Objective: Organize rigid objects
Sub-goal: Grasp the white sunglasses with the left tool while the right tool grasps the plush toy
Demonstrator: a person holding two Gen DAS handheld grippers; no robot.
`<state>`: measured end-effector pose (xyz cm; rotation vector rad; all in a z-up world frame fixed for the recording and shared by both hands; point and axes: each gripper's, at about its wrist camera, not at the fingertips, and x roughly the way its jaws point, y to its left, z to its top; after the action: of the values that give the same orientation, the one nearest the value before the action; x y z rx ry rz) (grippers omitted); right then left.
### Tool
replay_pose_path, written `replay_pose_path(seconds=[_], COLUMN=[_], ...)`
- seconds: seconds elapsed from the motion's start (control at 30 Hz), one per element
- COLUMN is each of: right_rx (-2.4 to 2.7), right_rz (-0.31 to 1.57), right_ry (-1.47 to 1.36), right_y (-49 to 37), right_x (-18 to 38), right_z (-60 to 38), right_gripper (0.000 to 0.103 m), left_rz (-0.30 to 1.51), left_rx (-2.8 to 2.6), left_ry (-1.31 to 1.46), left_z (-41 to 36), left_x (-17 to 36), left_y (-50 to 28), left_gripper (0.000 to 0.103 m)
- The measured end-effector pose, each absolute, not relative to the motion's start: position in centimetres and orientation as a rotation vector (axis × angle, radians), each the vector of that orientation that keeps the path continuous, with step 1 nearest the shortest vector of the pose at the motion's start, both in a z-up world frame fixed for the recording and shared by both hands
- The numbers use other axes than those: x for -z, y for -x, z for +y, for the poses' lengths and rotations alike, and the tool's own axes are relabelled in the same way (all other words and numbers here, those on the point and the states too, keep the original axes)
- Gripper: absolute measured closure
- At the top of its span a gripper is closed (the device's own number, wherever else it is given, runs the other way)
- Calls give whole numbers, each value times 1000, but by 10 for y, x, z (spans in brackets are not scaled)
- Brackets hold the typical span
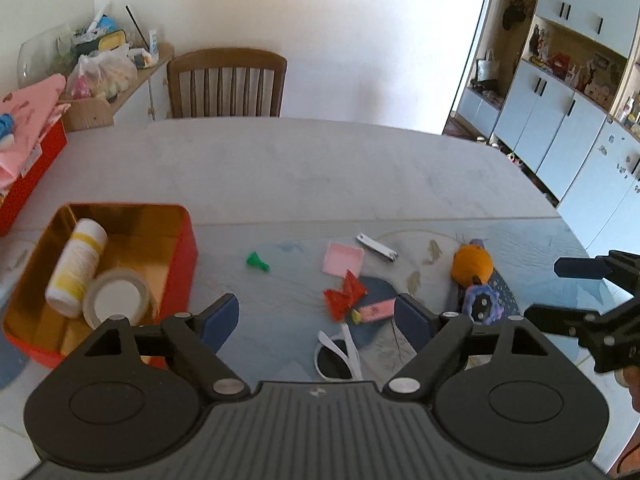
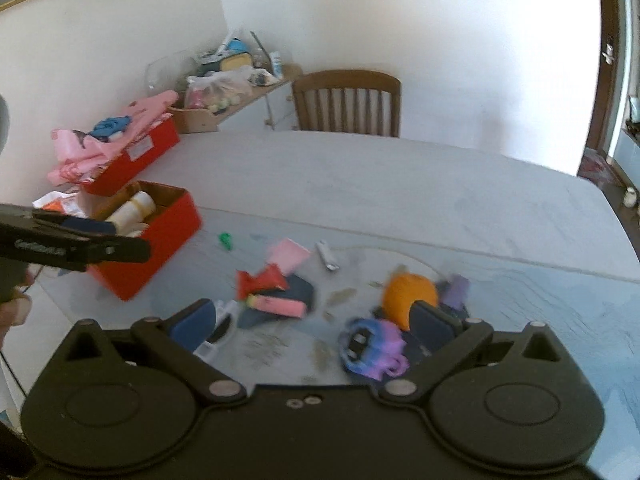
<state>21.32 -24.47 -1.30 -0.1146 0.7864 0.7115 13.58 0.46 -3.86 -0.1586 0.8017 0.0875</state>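
A red tin stands at the left and holds a white bottle and a tape roll. Loose on the table lie a green piece, a pink pad, nail clippers, a red wrapper, a pink highlighter, white sunglasses, an orange ball and a purple toy. My left gripper is open and empty above the sunglasses. My right gripper is open and empty above the purple toy and also shows in the left wrist view.
A second red box with pink cloth stands at the table's far left. A wooden chair is at the far edge. A cluttered shelf is behind it, and cabinets are on the right.
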Motion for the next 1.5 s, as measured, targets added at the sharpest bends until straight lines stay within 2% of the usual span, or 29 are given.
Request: replay_pose_path(seconds=[0.63, 1.17, 1.37, 1.5], right_rx=[-702, -699, -710, -729], right_rz=[886, 936, 952, 960], right_ry=[180, 157, 147, 150], right_y=[-245, -269, -273, -272], right_x=[76, 93, 95, 95], right_z=[-256, -249, -246, -243], right_gripper=[1, 17, 24, 26], left_rz=[1011, 1048, 1032, 1015], left_rx=[-200, -221, -221, -207], left_ry=[174, 131, 97, 85], left_z=[-27, -36, -42, -48], left_x=[124, 143, 143, 142], left_y=[-142, -139, -134, -130], left_gripper=[18, 19, 26, 39])
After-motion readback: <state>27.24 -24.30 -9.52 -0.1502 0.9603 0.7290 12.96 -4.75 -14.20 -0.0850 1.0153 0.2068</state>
